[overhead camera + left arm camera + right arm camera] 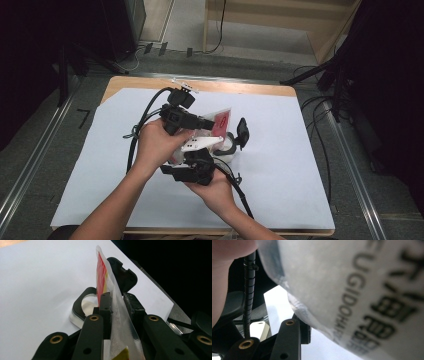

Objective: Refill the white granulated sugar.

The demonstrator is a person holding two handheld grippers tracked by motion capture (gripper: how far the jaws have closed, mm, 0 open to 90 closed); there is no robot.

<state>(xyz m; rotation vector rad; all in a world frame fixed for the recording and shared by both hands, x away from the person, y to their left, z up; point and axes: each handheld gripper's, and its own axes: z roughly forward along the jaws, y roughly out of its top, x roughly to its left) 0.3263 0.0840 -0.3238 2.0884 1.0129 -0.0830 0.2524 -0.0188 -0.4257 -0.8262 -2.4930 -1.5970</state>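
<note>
Translucent plastic sachet (117, 315), red-printed, stands pinched between the left hand-held gripper (120, 307) pads, upright above a glass jar (86, 305). Right hand-held gripper (298, 327) grips its lower edge, likely steadying it for tearing.

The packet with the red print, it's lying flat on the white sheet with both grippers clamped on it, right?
Not flat. The packet stands on edge, lifted above the white sheet, pinched by the left gripper; the left gripper view shows this. The right gripper is at it too.
</note>
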